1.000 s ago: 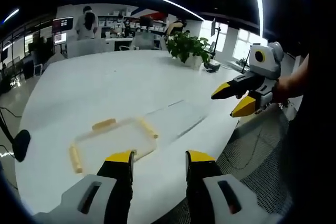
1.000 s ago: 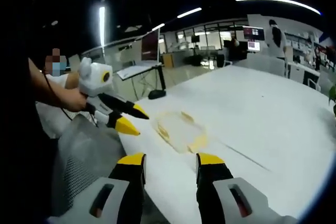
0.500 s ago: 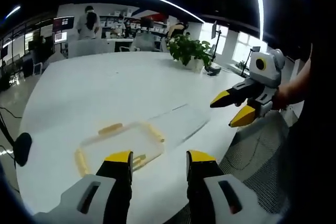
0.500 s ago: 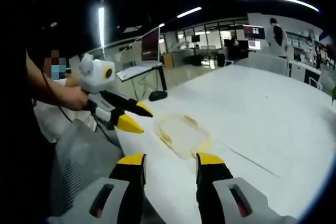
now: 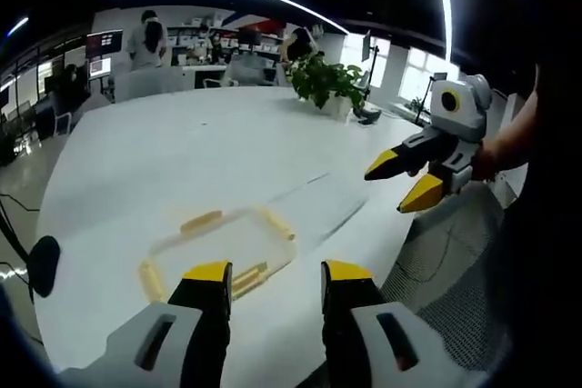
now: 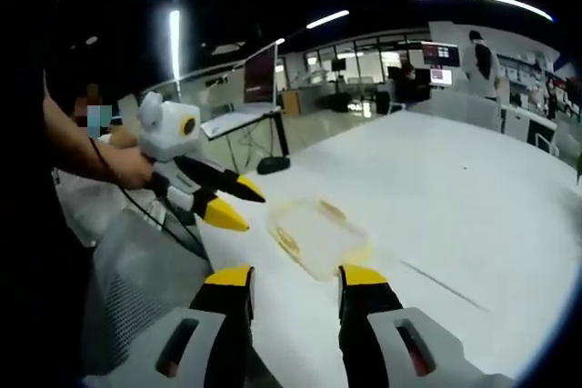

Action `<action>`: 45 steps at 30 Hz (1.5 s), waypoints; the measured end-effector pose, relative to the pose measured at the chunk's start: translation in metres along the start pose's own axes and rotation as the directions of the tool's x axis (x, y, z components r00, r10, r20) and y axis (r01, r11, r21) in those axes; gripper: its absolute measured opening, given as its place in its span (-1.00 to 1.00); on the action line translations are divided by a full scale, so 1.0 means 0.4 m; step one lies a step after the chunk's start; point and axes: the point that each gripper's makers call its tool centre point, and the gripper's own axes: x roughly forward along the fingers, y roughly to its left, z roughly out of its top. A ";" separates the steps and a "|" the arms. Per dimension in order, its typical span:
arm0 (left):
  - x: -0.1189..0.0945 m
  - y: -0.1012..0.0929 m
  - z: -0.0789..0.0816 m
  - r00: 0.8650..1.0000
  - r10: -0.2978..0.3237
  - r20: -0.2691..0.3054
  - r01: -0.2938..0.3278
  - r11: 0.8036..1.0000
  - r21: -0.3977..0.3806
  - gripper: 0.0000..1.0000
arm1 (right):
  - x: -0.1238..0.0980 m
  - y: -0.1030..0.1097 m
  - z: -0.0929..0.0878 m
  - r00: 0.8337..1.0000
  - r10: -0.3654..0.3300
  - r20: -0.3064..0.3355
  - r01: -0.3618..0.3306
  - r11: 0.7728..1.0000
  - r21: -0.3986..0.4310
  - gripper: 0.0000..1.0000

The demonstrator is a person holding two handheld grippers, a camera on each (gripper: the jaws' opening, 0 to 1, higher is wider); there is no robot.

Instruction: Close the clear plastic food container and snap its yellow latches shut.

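Since a second ago, the right claw (image 5: 406, 181) has stayed up in the air at the right of the left gripper view. The box (image 5: 223, 247) sits a bit higher above the left claw's jaws in that view, but the camera has moved.

The box is clear and flat. It lies on the white bench (image 5: 182, 161), near the edge by the person. It has yellow latches (image 5: 200, 222) on its sides.

The left claw (image 5: 275, 279) is wide open and holds nothing. It hangs just in front of the box. The right claw is also open and holds nothing.

In the right gripper view, the box (image 6: 314, 235) lies just past the right claw (image 6: 296, 277). The left claw (image 6: 232, 203) is beside it, held by a hand (image 6: 127, 168).

A green plant (image 5: 323, 84) stands far back on the bench.
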 end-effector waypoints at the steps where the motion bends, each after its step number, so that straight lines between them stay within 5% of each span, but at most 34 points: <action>1: -0.001 0.002 -0.001 1.000 0.001 -0.001 -0.001 1.000 -0.001 -0.24 | 0.001 -0.001 0.000 1.000 -0.001 0.000 0.001 1.000 -0.001 -0.29; 45: -0.010 0.127 -0.045 0.998 -0.035 -0.055 0.036 0.999 0.018 -0.26 | 0.098 -0.005 0.010 0.998 -0.056 -0.035 0.057 0.998 0.027 -0.30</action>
